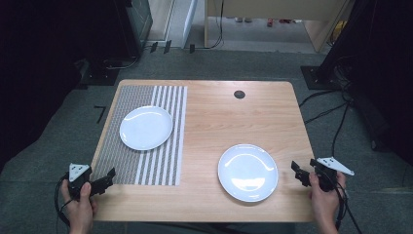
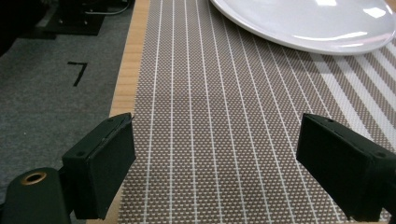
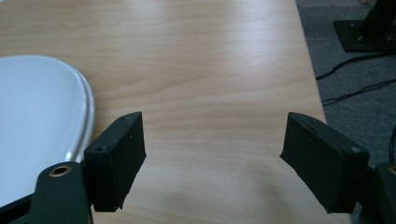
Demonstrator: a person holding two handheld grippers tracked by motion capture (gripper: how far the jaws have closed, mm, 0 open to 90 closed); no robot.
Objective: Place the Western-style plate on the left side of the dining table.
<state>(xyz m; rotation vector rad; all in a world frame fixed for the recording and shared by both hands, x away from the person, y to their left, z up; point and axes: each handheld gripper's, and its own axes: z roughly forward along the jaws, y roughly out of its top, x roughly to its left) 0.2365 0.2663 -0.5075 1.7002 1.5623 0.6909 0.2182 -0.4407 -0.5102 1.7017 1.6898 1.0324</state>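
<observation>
Your right tool [image 1: 303, 173] sits at the table's [image 1: 229, 114] near right edge, jaws spread wide and grasping nothing; the nearer plate [image 1: 248, 172] lies just to its left, close to the near edge and right of centre, apart from the jaws but only a short reach away; in the right gripper view that plate's rim [image 3: 84, 116] curves just outside the left jaw, so I judge a slight swing leftward would bring the rim between the jaws. Your left tool [image 1: 103, 182] waits at the near left corner, also released and empty, its jaws over the near end of the striped placemat [image 1: 146, 161]; the second plate [image 1: 146, 127] rests farther up that mat, toward the far left, well ahead of the left tool and a little to its right; in the left gripper view its rim [image 2: 299, 39] shows beyond the open jaws. Being round, neither plate has a long axis, so any rim point serves; the right hand is clearly nearer its plate.
</observation>
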